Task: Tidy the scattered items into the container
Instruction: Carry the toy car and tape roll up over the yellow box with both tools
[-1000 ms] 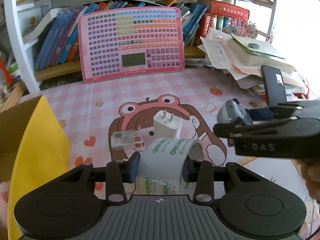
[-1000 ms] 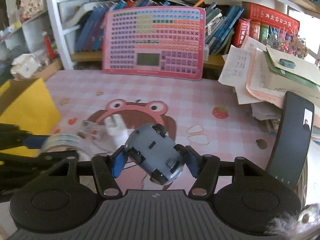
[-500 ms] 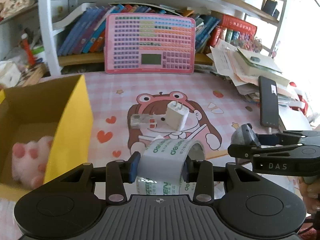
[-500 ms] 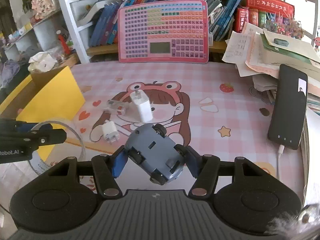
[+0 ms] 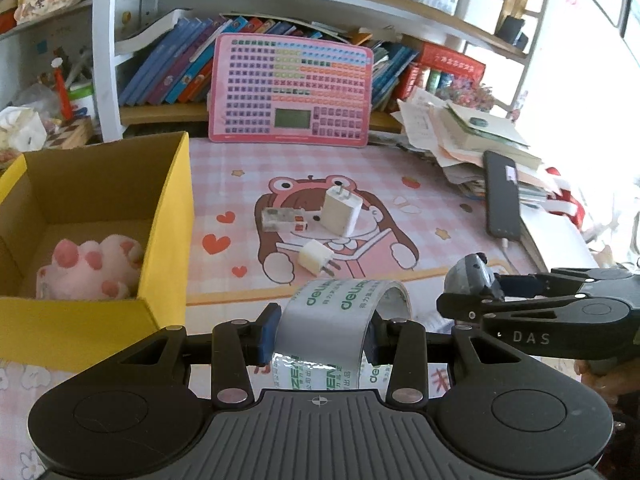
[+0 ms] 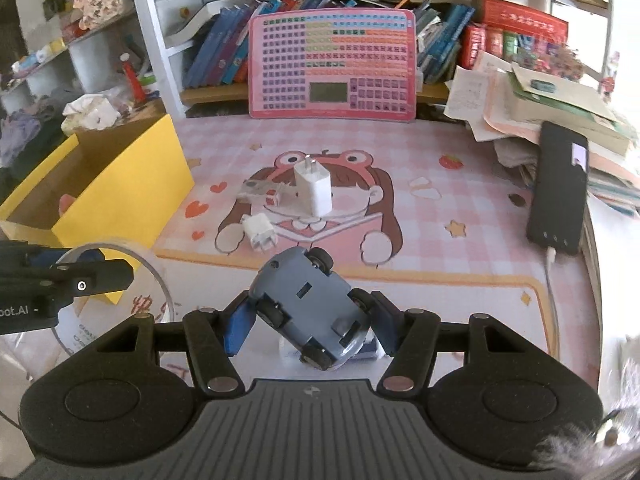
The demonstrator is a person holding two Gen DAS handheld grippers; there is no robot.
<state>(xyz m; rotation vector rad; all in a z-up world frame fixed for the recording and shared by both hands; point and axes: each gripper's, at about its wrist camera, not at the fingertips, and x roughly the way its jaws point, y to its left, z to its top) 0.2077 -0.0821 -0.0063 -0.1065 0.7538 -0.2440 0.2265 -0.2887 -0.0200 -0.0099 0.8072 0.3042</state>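
My left gripper (image 5: 320,332) is shut on a roll of clear tape (image 5: 336,320), held above the near edge of the pink mat. My right gripper (image 6: 312,320) is shut on a grey-blue toy car (image 6: 308,304), wheels up; it also shows in the left wrist view (image 5: 472,276). The yellow cardboard box (image 5: 168,216) stands at the left with a pink plush paw (image 5: 92,268) inside. On the mat lie a large white charger (image 5: 340,210), a small white plug (image 5: 316,258) and a clear USB stick (image 5: 282,218).
A pink keyboard toy (image 5: 292,90) leans on the bookshelf at the back. A black phone (image 5: 500,196) on a cable and a stack of papers (image 5: 460,128) sit at the right. The box's near wall (image 6: 120,196) is left of the tape.
Both grippers have pulled back and risen with their loads. The box interior, the plush and the small white plug have come into the left wrist view.
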